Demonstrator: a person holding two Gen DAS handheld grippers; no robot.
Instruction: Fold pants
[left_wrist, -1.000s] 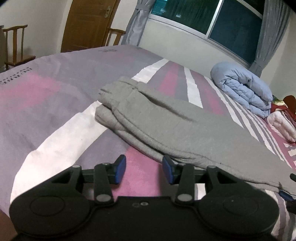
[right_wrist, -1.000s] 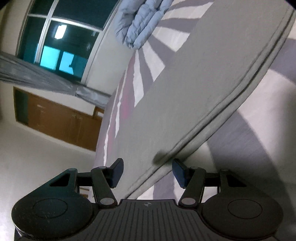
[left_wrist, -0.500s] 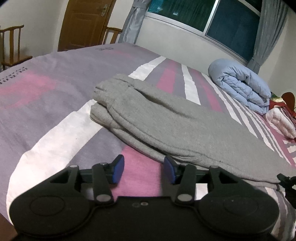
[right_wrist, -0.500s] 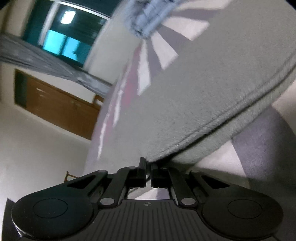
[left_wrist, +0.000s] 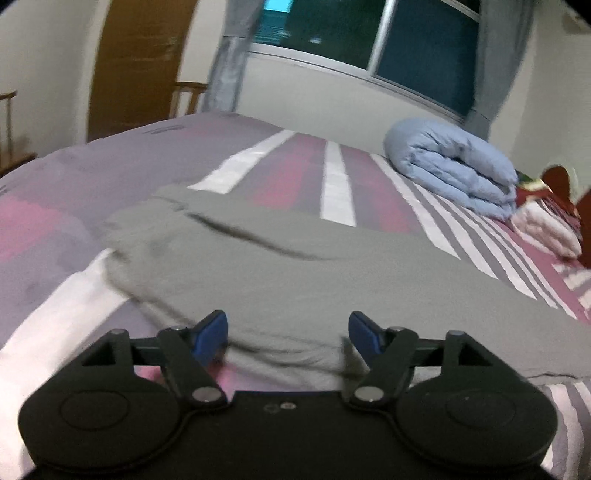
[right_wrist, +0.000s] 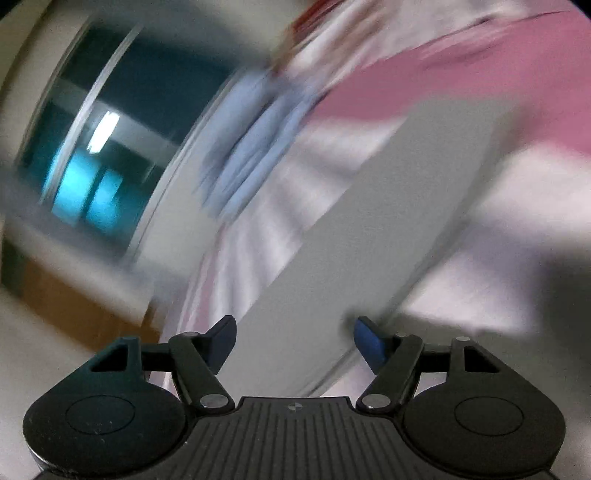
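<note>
Left gripper (left_wrist: 288, 332) gapes wide over grey pants (left_wrist: 295, 266) edge

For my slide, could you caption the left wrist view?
Open left gripper at the near edge of grey pants on a striped bed.

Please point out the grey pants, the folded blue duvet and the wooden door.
grey pants (left_wrist: 295, 273), left wrist view, middle of fabric.
folded blue duvet (left_wrist: 450, 162), left wrist view, top fold.
wooden door (left_wrist: 136, 59), left wrist view, panel.
</note>
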